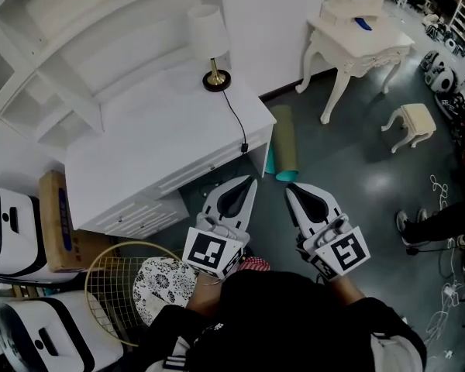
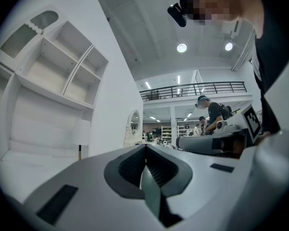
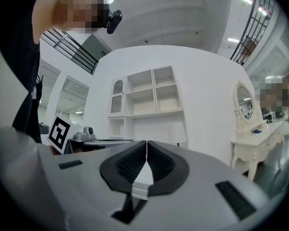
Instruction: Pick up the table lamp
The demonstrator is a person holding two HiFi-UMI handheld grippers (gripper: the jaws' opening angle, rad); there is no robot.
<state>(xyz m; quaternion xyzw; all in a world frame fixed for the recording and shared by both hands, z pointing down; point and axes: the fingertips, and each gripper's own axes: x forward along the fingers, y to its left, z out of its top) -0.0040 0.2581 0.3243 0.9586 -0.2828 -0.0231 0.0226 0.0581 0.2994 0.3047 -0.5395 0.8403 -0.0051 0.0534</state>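
Both pairs of jaws were pressed together with nothing between them. The ribbed pads of the left gripper (image 2: 145, 147) met along a closed seam, and those of the right gripper (image 3: 146, 143) did the same. The two grippers were held side by side and level, just off the front edge of the white desk (image 1: 163, 142), by its right front corner, with their tips aimed towards the desk. The table lamp (image 1: 209, 45) stood upright at the back right of the desktop, well apart from both grippers. Its white shade sat on a thin brass stem above a dark round base. Its black cord (image 1: 234, 115) ran forward from the base across the desktop and dropped over the front edge near that corner. A white shelf unit (image 1: 62, 45) rose along the back of the desk, to the left of the lamp. A rolled green mat (image 1: 285, 149) lay on the floor beside the desk's right side. The step in hand looked like the approach, with no grasp yet begun. The next move would likely call for carrying a gripper over the desktop to the lamp and parting its jaws. The stem would be the natural hold, since the shade looked too wide and soft. The lift would also need some slack in the trailing cord.
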